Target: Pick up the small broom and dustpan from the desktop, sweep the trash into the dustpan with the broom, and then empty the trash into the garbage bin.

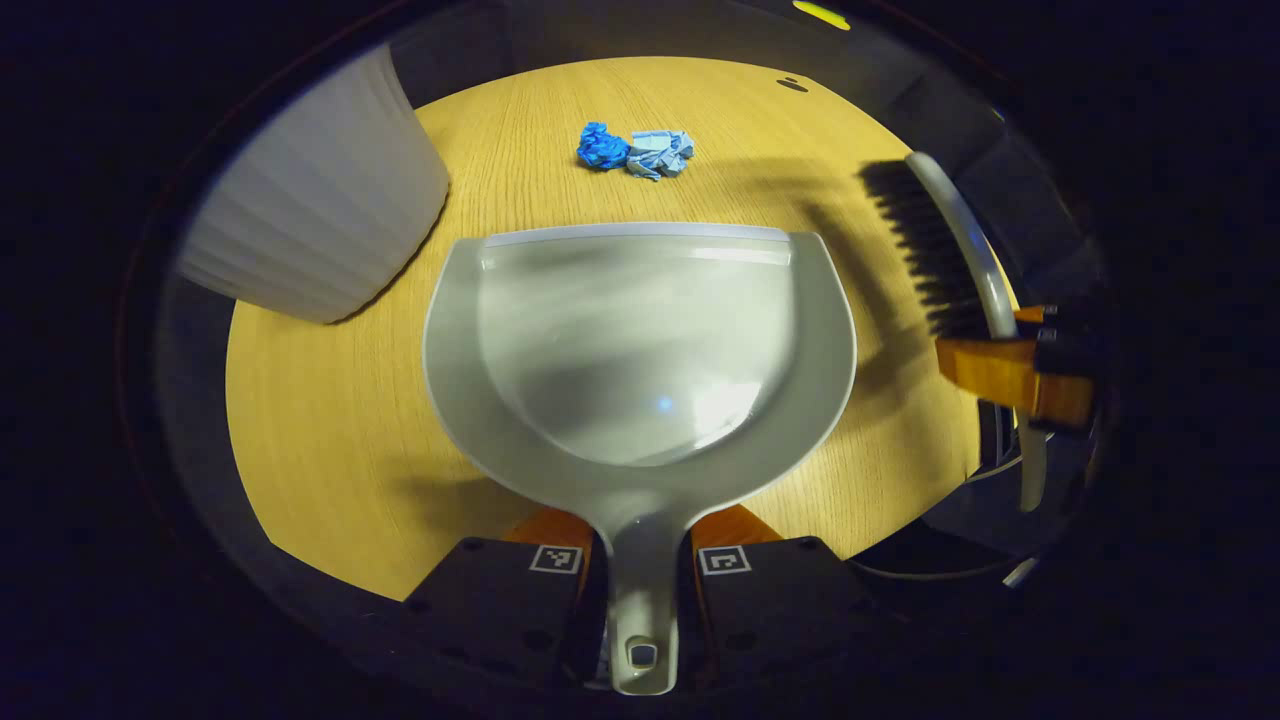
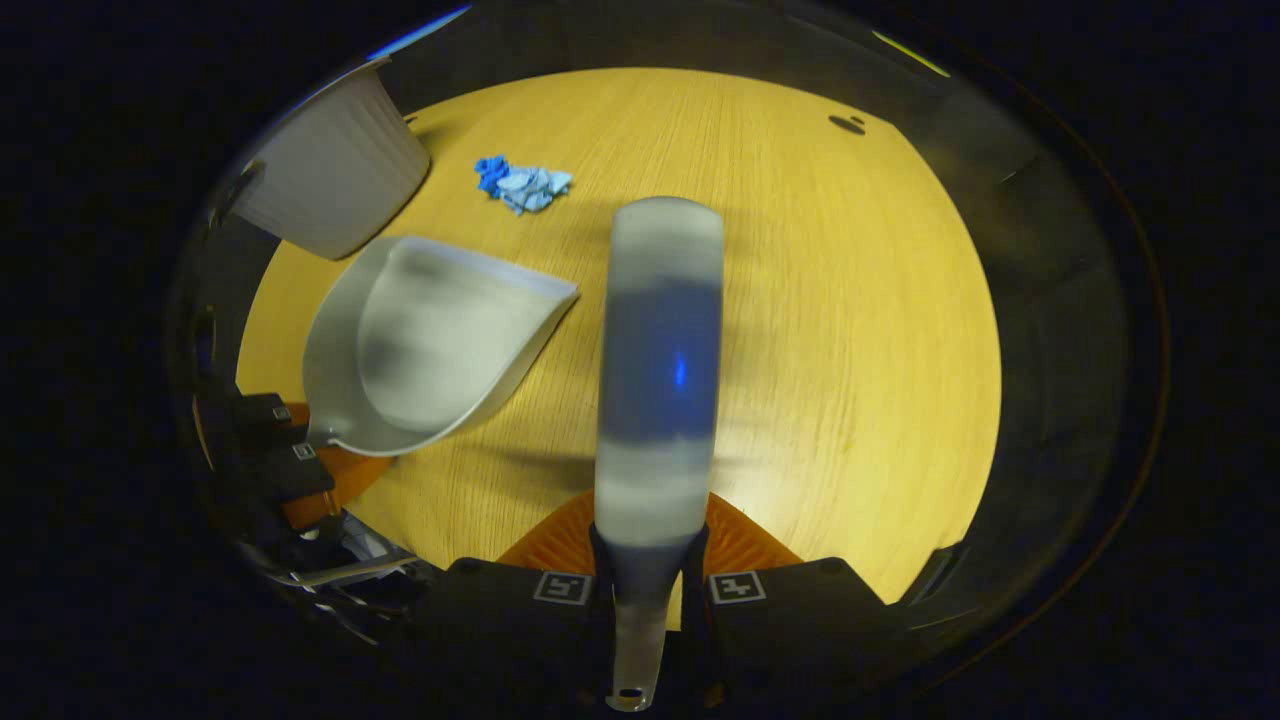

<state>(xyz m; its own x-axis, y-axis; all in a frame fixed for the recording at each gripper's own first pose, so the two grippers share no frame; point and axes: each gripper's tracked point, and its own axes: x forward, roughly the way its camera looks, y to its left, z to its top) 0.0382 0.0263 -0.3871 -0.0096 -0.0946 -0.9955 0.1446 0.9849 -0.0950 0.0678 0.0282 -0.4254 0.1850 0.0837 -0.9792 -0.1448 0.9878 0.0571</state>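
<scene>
Dustpan (image 1: 640,350), pale grey plastic, sits at the middle of the left gripper view with its open lip facing the far side of the round wooden table (image 1: 330,440). Its handle runs back toward the camera between the two fingers of the left gripper (image 1: 640,560), whose jaws are pinched against the handle on both sides. Beyond the lip, well apart from it, lies the trash (image 1: 636,150): a bright blue crumpled wad touching a paler blue-grey one. At far left stands the garbage bin (image 1: 320,200), white with ribbed walls, near the dustpan's left edge.

On the right of that view the small broom (image 1: 950,240) hangs above the table edge, black bristles pointing left toward the dustpan, grey back to the right, gripped by the right gripper (image 1: 1020,375) with its orange fingers.

In the right gripper view the broom's grey back (image 2: 660,370) rises straight up the middle, motion-blurred, its handle clamped between that gripper's jaws (image 2: 650,575), which press on it from both sides. The dustpan (image 2: 430,340) is at left, tilted, with the left gripper (image 2: 290,450) behind it. The trash (image 2: 522,183) lies far left beside the bin (image 2: 335,180).

No brand or readable writing shows; each gripper finger carries a small square black-and-white marker (image 1: 555,558). A small dark spot (image 1: 792,84) sits on the far table edge.
</scene>
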